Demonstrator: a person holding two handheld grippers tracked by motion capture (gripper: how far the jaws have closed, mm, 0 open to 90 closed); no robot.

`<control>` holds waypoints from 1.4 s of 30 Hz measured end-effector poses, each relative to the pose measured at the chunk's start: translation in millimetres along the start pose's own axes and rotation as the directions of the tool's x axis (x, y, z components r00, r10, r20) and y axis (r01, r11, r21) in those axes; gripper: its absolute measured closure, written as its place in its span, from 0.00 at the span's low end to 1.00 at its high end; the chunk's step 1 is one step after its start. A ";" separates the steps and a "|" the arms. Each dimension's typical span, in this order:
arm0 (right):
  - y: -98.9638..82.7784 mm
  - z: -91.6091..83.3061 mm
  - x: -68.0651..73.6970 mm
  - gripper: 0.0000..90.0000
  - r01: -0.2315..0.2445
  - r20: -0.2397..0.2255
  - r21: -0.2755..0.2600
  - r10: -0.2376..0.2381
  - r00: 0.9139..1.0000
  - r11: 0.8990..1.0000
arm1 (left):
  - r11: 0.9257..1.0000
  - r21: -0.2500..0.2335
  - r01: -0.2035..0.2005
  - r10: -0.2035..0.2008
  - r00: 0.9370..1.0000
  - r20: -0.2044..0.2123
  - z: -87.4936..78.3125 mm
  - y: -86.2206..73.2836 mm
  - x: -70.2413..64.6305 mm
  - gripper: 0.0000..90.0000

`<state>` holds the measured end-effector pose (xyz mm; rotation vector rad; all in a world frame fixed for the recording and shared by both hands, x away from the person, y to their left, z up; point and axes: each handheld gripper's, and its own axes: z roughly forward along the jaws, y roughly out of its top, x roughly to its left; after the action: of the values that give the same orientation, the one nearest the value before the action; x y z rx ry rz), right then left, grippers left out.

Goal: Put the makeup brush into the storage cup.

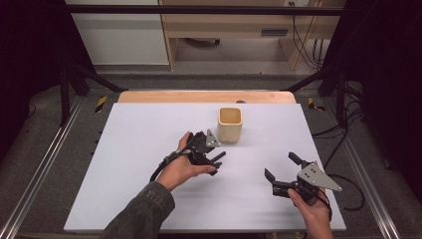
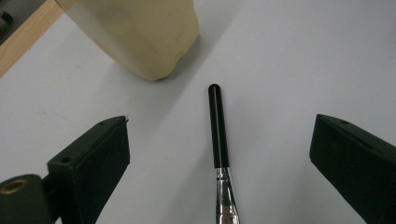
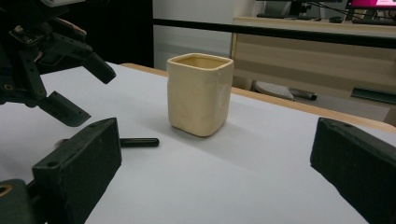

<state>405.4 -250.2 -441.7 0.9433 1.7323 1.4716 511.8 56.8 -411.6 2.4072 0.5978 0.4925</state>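
Brush lying flat on the white counter, black handle and silver ferrule at lower centre of the left gripper view, handle tip aimed toward the cream cup at upper left of that frame. Straddled by the left tongs, jaws spread wide to either side of the handle, touching nothing yet. Seen again in the right gripper view as a dark handle end at left centre, just beside the cup and apart from it. Cup upright near centre of the high view, apparently empty as far as its rim shows. Right tongs at lower right of the high view, also spread, well apart from brush and cup, holding nothing. Judged progress: early, with the approach lined up but no grasp made. Left to do, probably: closing on the handle, lifting, and standing the brush in the cup.
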 end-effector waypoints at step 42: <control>-0.1 0.4 -0.1 0.02 0.001 -0.008 0.009 -0.001 1.000 1.000 | 0.996 0.088 0.021 -0.021 1.000 0.005 17.1 -4.6 -3.3 0.05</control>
<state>405.7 -250.1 -441.9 0.9424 1.7462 1.4707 515.7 50.5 -428.0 2.4814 0.6539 0.4595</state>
